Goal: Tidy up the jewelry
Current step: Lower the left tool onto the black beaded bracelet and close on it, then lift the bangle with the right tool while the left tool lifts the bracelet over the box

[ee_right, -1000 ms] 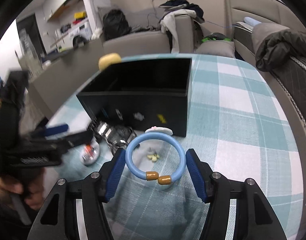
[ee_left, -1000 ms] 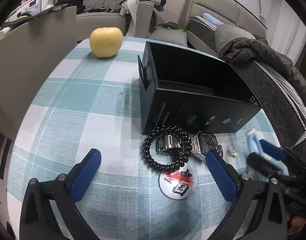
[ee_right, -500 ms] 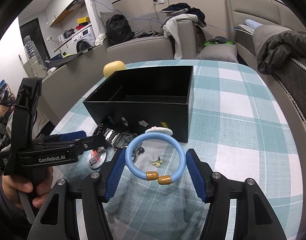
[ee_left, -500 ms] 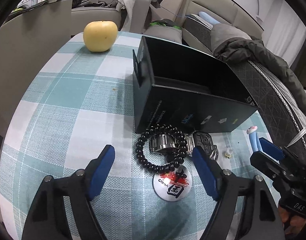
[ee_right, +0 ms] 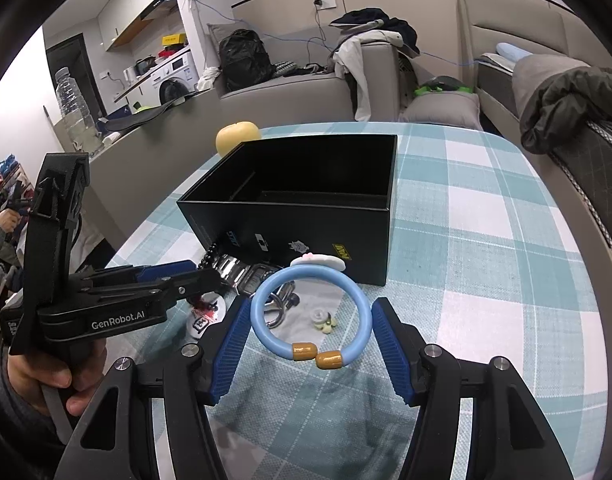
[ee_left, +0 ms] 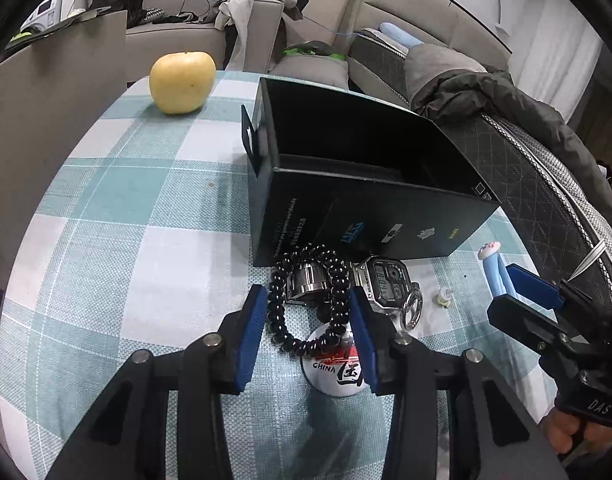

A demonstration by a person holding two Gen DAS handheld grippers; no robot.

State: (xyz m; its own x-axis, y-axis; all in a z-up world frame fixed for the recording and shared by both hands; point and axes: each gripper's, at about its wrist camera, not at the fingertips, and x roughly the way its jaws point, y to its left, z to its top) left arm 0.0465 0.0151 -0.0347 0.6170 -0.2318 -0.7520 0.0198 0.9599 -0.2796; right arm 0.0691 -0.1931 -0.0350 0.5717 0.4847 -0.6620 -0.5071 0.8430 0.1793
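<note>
Left wrist view: the black box (ee_left: pixel 366 200), a rigid matte carton with its top open, appears empty, so the sorting looks barely started. Near its front wall the left gripper (ee_left: pixel 303 312) has its ribbed blue pads closed around the black bead bracelet (ee_left: pixel 338 280), a loop of glossy round beads lying over a steel-link digital watch (ee_left: pixel 386 280) and a round white badge (ee_left: pixel 338 372). A smooth yellow apple (ee_left: pixel 182 82) sits far left on the woven checked tablecloth (ee_left: pixel 125 240). Further right, the right gripper (ee_right: pixel 312 336) grips the blue bangle (ee_right: pixel 265 292), a smooth ring with two gold end caps, raised just in front of the box. Every item remains to be boxed.
</note>
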